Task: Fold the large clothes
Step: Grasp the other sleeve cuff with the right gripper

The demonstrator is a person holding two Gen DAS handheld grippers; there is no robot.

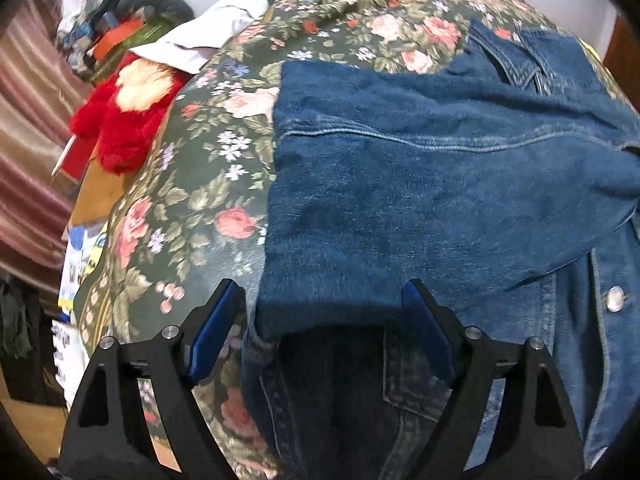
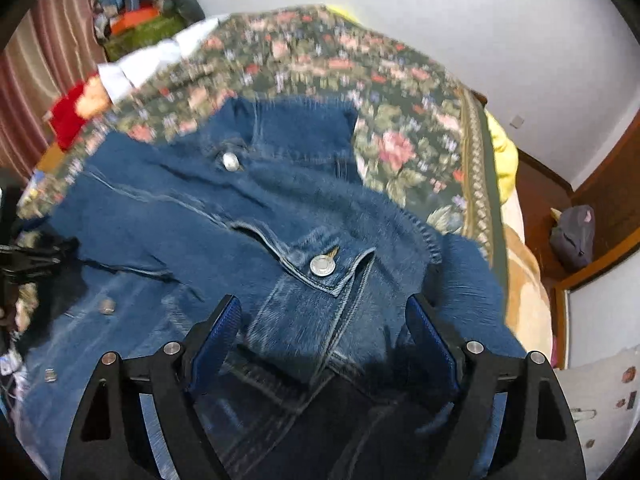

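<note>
A blue denim jacket [image 1: 440, 184] lies on a bed covered with a dark green floral bedspread [image 1: 192, 184]. In the left wrist view a plush-faced panel of the jacket is folded flat across the top, its straight left edge lying on the bedspread and a stitched seam running across it; a metal button [image 1: 615, 299] shows at the right on the denim front beneath.

The left gripper [image 1: 324, 308] points steeply down over the near edge of the folded panel. Its jaws are spread wide: the left one stands over the bedspread just beside the jacket's edge, the right one over the fabric. The blue pads [image 1: 218, 320] do not press on the cloth.

In the right wrist view, which is partly motion-blurred, the jacket's collar and chest pocket face the camera, the pocket flap fastened by a silver button [image 2: 322, 266]. The right gripper [image 2: 324, 316] hovers above this area, also tilted down, its jaws spread with denim between them but no pad closed on it.

At the far edge of the bed lie a red plush toy [image 1: 120, 120] and a white cloth [image 1: 208, 36]; striped curtains [image 1: 28, 80] hang at the left. A yellow item [image 2: 502, 152] sits at the bed's right side, near a white wall [image 2: 480, 20].
</note>
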